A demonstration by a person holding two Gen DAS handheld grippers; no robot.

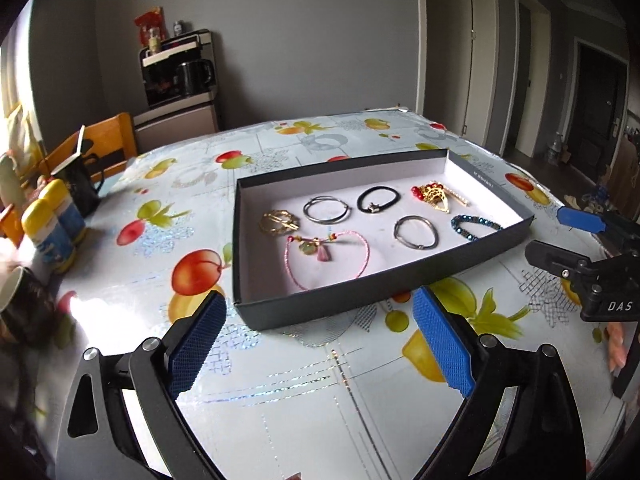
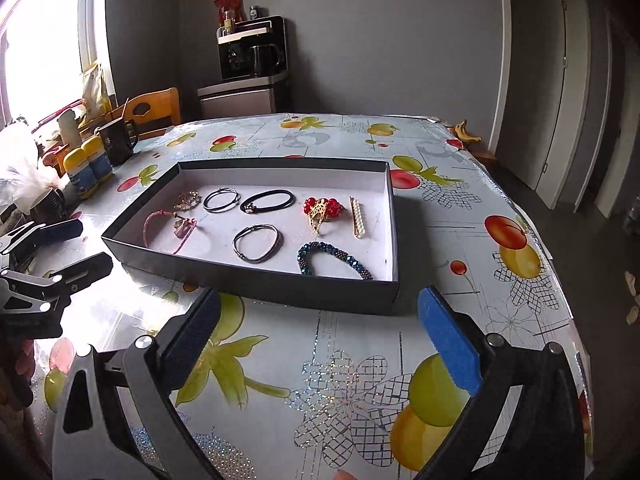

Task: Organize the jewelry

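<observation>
A shallow dark box (image 1: 360, 300) (image 2: 256, 284) with a white floor sits on the table. In it lie several pieces: a pink cord bracelet (image 1: 326, 254) (image 2: 170, 232), a gold ring piece (image 1: 279, 222), two grey bangles (image 1: 326, 209) (image 1: 414, 232), a black hair tie (image 1: 378, 199) (image 2: 267, 201), a red and gold ornament (image 1: 430, 196) (image 2: 322, 210), a pearl clip (image 2: 356, 221) and a blue bead bracelet (image 1: 476, 224) (image 2: 332, 258). My left gripper (image 1: 320, 344) is open and empty in front of the box. My right gripper (image 2: 320, 344) is open and empty, also in front of it.
The table has a fruit-print cloth (image 2: 352, 380). A black mug (image 1: 78, 186) (image 2: 116, 142) and yellow-capped bottles (image 1: 52, 224) (image 2: 88, 164) stand at the left. The right gripper shows at the right edge of the left wrist view (image 1: 580, 248). A wooden chair (image 2: 154, 114) stands behind.
</observation>
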